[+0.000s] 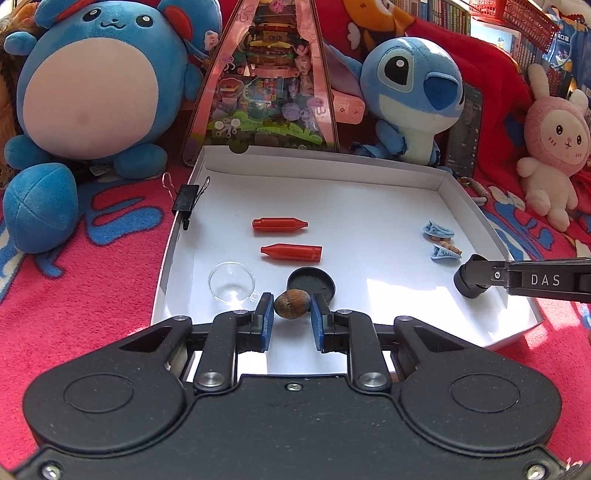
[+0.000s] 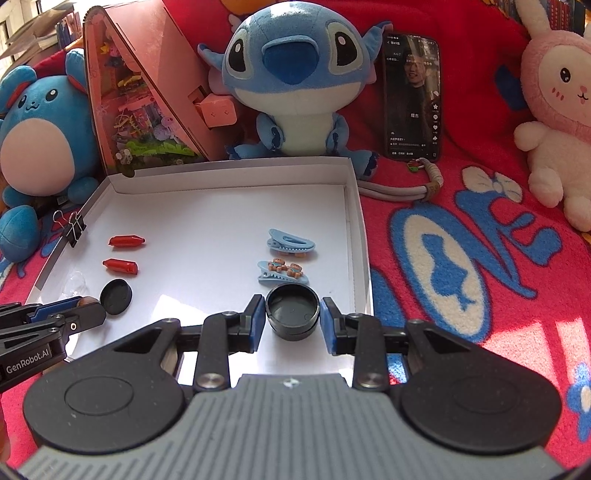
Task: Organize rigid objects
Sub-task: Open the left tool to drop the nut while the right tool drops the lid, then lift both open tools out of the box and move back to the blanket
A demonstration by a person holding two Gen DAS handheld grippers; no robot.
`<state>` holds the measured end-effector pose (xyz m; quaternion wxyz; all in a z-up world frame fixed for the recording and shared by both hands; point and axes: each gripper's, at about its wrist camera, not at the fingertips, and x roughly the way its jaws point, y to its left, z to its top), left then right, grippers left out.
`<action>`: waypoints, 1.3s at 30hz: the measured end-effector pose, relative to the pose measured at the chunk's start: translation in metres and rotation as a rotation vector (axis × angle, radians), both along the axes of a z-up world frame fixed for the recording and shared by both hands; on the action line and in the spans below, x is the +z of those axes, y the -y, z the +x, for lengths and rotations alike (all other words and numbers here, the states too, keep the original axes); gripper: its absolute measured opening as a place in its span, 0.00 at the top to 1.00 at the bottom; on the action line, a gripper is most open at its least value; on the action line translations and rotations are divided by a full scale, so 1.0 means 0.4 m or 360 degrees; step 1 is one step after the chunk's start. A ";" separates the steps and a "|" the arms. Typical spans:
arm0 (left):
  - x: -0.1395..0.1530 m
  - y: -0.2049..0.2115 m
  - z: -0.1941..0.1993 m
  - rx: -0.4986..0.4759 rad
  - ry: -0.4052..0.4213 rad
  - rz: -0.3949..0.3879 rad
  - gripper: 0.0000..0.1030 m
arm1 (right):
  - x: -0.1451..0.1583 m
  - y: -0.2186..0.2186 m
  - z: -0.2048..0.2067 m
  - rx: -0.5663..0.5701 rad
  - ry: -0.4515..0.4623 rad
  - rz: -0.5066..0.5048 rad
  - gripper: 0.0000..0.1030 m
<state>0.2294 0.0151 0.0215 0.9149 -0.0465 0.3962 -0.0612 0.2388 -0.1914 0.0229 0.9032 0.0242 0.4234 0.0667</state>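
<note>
Sunlight fell in patches on a red patterned blanket [image 2: 461, 229]; bookshelves [image 1: 436, 13] stood behind the plush toys [image 1: 88, 81].

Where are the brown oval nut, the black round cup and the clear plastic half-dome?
brown oval nut [image 1: 291, 304], left wrist view, its middle.
black round cup [image 2: 292, 312], right wrist view, its inner floor.
clear plastic half-dome [image 1: 231, 284], left wrist view, its bowl.
</note>
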 end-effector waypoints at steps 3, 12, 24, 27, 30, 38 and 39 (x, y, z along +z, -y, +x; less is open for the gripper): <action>-0.004 -0.001 0.004 0.0005 0.0001 0.0005 0.80 | 0.000 -0.001 0.000 -0.0001 0.0000 0.0001 0.59; -0.002 0.000 0.003 0.0016 0.0028 0.0013 0.69 | -0.002 0.000 0.001 -0.0007 0.0012 -0.0002 0.55; 0.025 0.006 -0.047 -0.0016 0.0139 0.0102 0.31 | 0.019 0.012 -0.034 0.0011 0.0109 0.0021 0.28; 0.030 0.009 -0.061 -0.0033 0.0151 0.0116 0.28 | 0.022 0.010 -0.049 0.0026 0.0129 0.0004 0.26; 0.035 0.010 -0.076 -0.0042 0.0165 0.0125 0.26 | 0.028 0.010 -0.067 0.0045 0.0156 -0.0001 0.22; 0.049 0.010 -0.125 -0.0084 0.0185 0.0124 0.23 | 0.037 -0.001 -0.123 0.0108 0.0222 -0.0017 0.17; 0.051 0.011 -0.132 -0.0090 0.0188 0.0126 0.23 | 0.038 -0.003 -0.131 0.0117 0.0232 -0.0022 0.17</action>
